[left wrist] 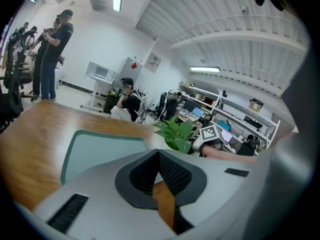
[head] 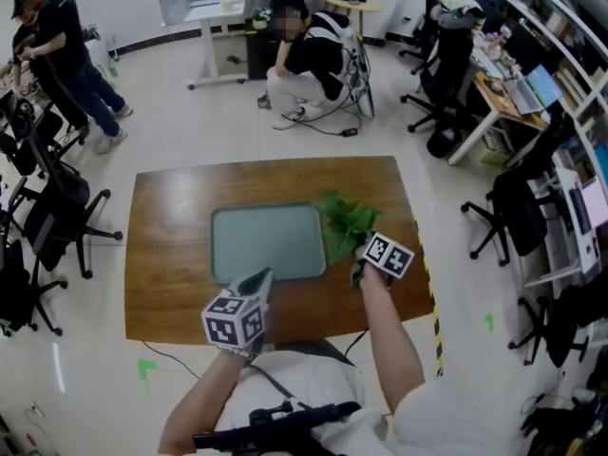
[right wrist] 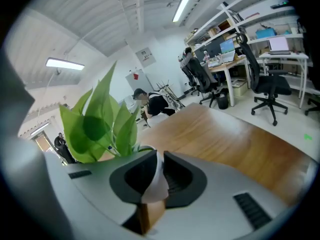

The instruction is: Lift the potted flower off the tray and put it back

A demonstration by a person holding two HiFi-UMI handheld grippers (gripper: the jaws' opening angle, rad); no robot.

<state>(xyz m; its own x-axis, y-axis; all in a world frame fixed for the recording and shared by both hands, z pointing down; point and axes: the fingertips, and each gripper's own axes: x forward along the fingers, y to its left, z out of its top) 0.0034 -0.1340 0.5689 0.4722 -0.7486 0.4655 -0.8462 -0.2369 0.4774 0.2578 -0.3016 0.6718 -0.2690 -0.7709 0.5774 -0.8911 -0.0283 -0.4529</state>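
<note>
potted flower (right wrist: pixel 100 124), white rim clamped in right claw (right wrist: pixel 157 156), wooden table (right wrist: pixel 235 139) beyond

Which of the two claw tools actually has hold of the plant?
The right gripper: its jaws pinch the rim of the white pot under the green leaves. The left gripper is shut on nothing.

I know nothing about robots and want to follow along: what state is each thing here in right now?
Tray: empty, flat on the table.
Plant: upright, beside the tray, not on it.
Right gripper: shut on the pot rim.
Left gripper: shut, holding nothing.
</note>
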